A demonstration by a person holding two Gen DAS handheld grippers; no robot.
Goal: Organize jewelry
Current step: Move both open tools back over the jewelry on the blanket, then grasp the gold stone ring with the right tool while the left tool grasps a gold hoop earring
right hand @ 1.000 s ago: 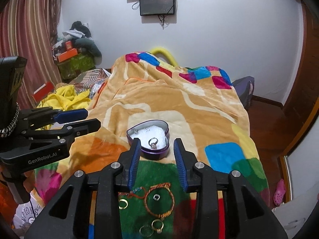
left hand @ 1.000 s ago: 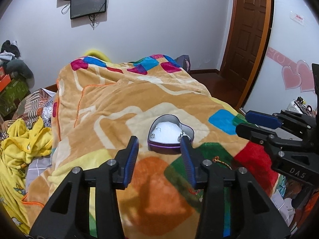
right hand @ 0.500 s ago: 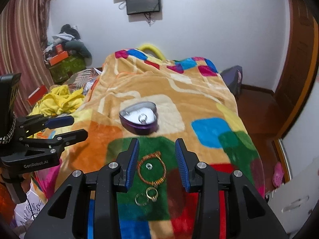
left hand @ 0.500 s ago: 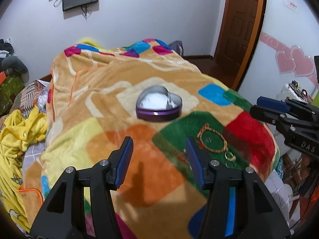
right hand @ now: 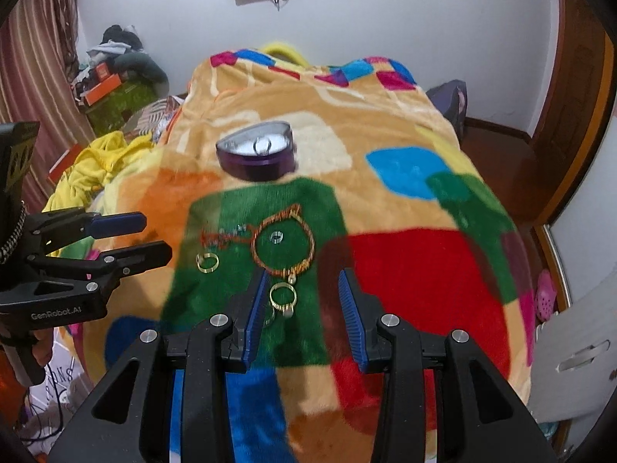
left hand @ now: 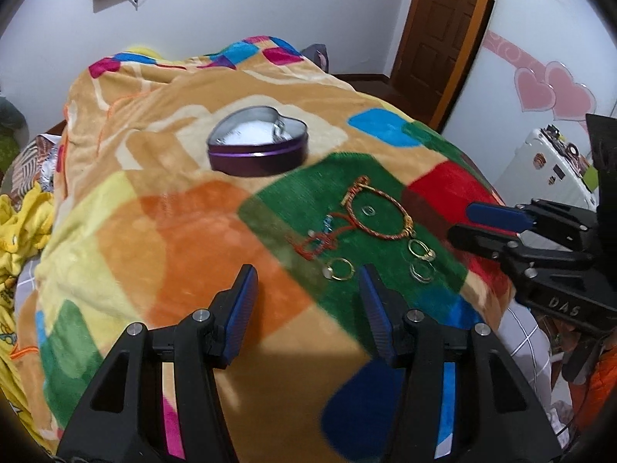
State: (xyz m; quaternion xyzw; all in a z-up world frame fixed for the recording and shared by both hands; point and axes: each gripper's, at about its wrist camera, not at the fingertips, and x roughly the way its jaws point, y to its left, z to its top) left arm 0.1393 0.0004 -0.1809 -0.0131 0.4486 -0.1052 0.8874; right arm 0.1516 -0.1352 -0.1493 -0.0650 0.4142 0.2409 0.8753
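A purple heart-shaped tin point(left hand: 257, 151) stands open on the blanket, with a ring point(right hand: 262, 146) and small pieces on its white lining. Nearer me, on the green patch, lie a red-and-gold bracelet point(left hand: 380, 212) around a small silver piece point(right hand: 276, 237), a red cord with beads point(left hand: 320, 241) and several gold rings point(left hand: 340, 269) point(right hand: 283, 296). My left gripper point(left hand: 306, 301) is open and empty, just short of the rings. My right gripper point(right hand: 302, 308) is open and empty, with a gold ring between its fingers, and also shows in the left wrist view point(left hand: 486, 227).
The patchwork blanket point(left hand: 162, 231) covers a bed that drops off at the near and right edges. Yellow cloth point(right hand: 92, 162) and boxes lie to the left. A wooden door point(left hand: 443, 31) and a white cabinet point(left hand: 547, 169) are to the right.
Both grippers have pulled back from the tin toward the near edge of the bed and tilted down. The bracelet and rings have come into view in front of them.
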